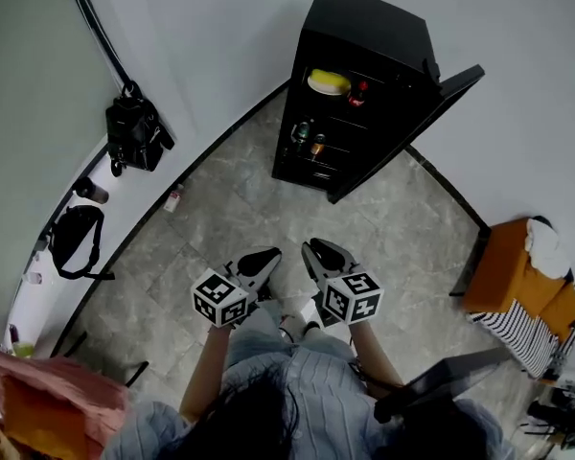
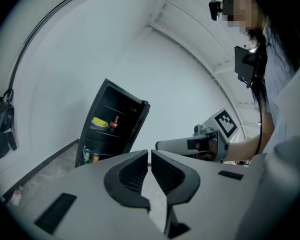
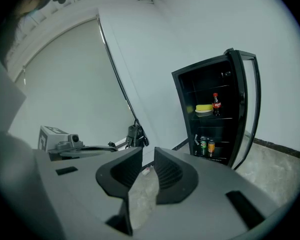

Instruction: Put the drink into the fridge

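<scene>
The black fridge (image 1: 364, 75) stands against the far wall with its door (image 1: 417, 127) swung open to the right. On an upper shelf a cola bottle (image 1: 360, 91) stands beside a yellow bowl (image 1: 328, 82). Two cans (image 1: 310, 139) sit on a lower shelf. The right gripper view shows the same bottle (image 3: 216, 104) and cans (image 3: 207, 146). My left gripper (image 1: 266, 255) and right gripper (image 1: 314, 249) hang side by side over the floor, well short of the fridge. The left jaws (image 2: 149, 153) are together. The right jaws (image 3: 148, 151) are almost together. Neither holds anything.
Black bags (image 1: 134, 132) (image 1: 77, 238) sit along the white ledge at the left. A small bottle (image 1: 173, 199) lies on the tiled floor by the wall. An orange seat with striped cloth (image 1: 522, 286) stands at the right. A pink bundle (image 1: 48, 391) lies at the lower left.
</scene>
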### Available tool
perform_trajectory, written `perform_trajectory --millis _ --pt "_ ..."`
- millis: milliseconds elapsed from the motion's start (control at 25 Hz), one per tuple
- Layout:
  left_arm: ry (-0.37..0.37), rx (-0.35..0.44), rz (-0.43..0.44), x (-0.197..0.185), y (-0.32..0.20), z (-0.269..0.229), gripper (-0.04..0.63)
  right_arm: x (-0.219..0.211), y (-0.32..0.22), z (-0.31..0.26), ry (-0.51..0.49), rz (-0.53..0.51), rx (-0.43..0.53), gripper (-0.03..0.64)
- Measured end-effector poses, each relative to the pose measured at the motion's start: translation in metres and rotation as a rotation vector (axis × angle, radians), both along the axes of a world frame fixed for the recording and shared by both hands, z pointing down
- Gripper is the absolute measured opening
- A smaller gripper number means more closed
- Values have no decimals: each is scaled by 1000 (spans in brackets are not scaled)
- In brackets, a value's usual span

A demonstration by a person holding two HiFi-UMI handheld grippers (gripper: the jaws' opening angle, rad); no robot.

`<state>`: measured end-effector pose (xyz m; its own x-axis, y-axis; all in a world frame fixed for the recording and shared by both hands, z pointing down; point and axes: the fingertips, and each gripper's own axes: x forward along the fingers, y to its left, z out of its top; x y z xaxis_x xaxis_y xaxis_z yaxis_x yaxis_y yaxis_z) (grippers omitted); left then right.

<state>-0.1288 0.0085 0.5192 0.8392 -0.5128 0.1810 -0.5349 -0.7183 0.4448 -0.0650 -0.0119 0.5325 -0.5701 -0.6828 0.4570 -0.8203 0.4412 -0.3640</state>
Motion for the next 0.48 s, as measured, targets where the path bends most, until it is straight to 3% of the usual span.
perform_trajectory --millis 480 --pt "-28 56 -52 46 35 -24 9 58 61 -8 35 -46 40 72"
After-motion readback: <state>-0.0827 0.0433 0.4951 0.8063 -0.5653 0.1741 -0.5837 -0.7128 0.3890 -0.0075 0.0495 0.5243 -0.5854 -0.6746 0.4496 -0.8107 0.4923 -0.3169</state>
